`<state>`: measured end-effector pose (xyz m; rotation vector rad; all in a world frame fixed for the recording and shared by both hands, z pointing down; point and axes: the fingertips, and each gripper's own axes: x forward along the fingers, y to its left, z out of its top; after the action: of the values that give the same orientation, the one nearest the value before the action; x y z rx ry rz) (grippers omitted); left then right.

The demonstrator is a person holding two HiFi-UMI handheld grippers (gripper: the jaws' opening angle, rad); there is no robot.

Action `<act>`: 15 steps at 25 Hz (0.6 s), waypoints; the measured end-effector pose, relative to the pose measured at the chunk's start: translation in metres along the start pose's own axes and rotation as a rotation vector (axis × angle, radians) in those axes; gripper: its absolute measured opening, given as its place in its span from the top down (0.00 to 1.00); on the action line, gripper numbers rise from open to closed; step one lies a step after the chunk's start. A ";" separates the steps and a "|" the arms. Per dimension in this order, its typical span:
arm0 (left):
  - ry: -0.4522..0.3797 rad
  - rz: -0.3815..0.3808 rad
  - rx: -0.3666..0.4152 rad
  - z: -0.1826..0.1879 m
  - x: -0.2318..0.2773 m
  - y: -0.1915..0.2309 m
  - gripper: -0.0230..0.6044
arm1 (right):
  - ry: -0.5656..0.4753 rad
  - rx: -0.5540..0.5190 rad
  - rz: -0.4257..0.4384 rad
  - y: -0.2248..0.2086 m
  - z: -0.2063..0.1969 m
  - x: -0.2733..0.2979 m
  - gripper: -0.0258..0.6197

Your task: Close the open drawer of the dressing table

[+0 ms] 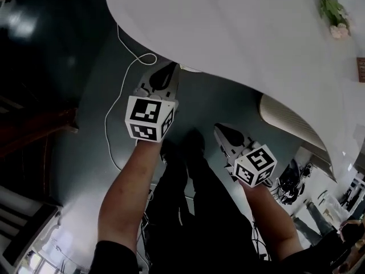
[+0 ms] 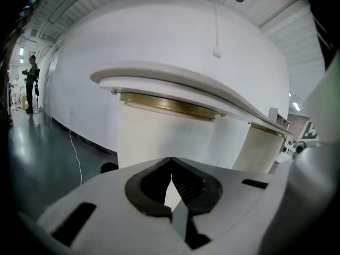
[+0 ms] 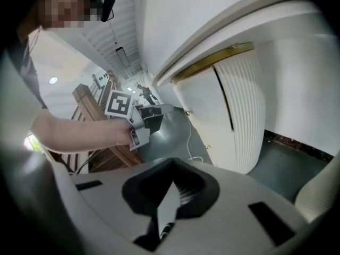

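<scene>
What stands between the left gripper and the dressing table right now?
Nothing visible. The left gripper, jaws shut and empty, faces the dressing table across open air; I can't make out an open drawer.

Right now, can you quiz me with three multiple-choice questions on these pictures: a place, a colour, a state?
1. Where does the white cable lie? A on a chair; B on the floor; C in a basket.
2. What colour is the trim under the table top? A gold; B red; C blue.
3. How do the jaws of the left gripper stand? A wide open; B shut on a cloth; C shut, empty.
Answers: 1 B, it trails over the dark floor; 2 A, the band gleams gold; 3 C, the tips meet with nothing between.
</scene>
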<state>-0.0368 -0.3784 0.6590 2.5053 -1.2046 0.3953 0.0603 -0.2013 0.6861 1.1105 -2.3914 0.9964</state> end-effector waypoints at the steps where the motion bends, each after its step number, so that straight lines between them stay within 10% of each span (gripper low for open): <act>1: 0.013 0.003 -0.006 -0.002 -0.012 -0.002 0.95 | 0.010 0.001 0.006 0.009 -0.001 -0.004 0.95; 7: 0.042 0.014 -0.021 0.032 -0.098 -0.012 0.95 | 0.077 -0.023 0.045 0.075 0.003 -0.019 0.95; 15: 0.089 -0.005 -0.008 0.079 -0.214 -0.027 0.95 | -0.032 -0.252 0.168 0.192 0.121 -0.030 0.95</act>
<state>-0.1366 -0.2454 0.4999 2.4554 -1.1639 0.4937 -0.0667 -0.1833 0.4964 0.8539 -2.5823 0.7034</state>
